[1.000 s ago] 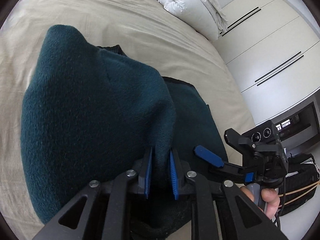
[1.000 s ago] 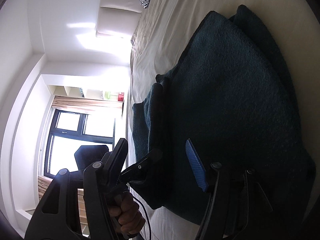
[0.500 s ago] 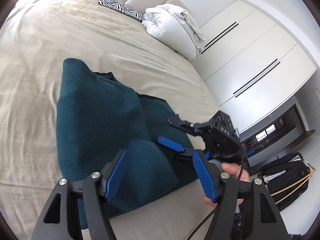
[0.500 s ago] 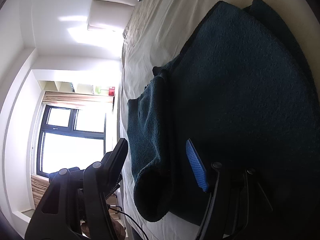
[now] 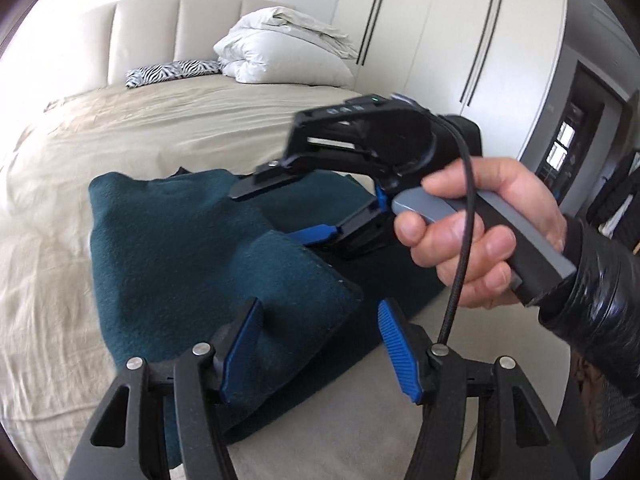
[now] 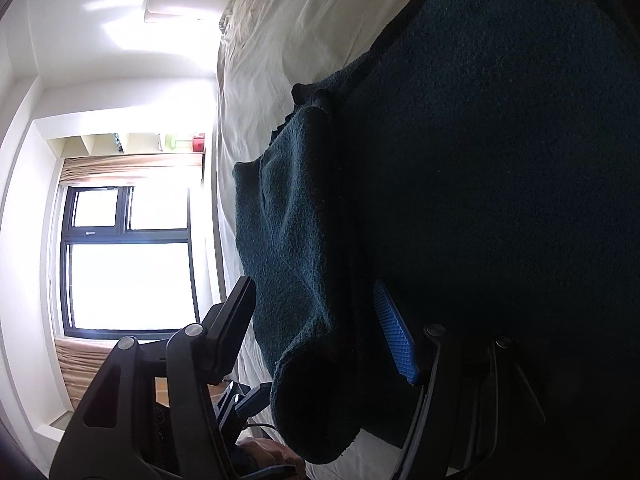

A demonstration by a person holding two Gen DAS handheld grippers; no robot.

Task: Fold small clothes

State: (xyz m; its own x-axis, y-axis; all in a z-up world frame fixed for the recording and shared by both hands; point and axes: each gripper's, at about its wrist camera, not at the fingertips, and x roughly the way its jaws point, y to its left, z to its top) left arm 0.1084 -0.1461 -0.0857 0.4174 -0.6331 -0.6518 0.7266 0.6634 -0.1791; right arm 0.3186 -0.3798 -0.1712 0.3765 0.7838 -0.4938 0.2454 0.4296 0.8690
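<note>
Beige bed (image 5: 168, 120), teal garment (image 5: 180, 248) folded — beneath left gripper (image 5: 320, 344), jaws apart.

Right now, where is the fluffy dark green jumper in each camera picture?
Left wrist view: the dark green jumper lies lower left of centre on the beige bed sheet, just beyond the open left gripper.
Right wrist view: it fills the right and centre, its sleeve running down the middle.
Shared landmark: the bed sheet under it.

The window (image 6: 128, 260) glares bright white. Beside it the teal cloth (image 6: 500, 180) looks dark. Straight lines bend near every picture's round black edges.
</note>
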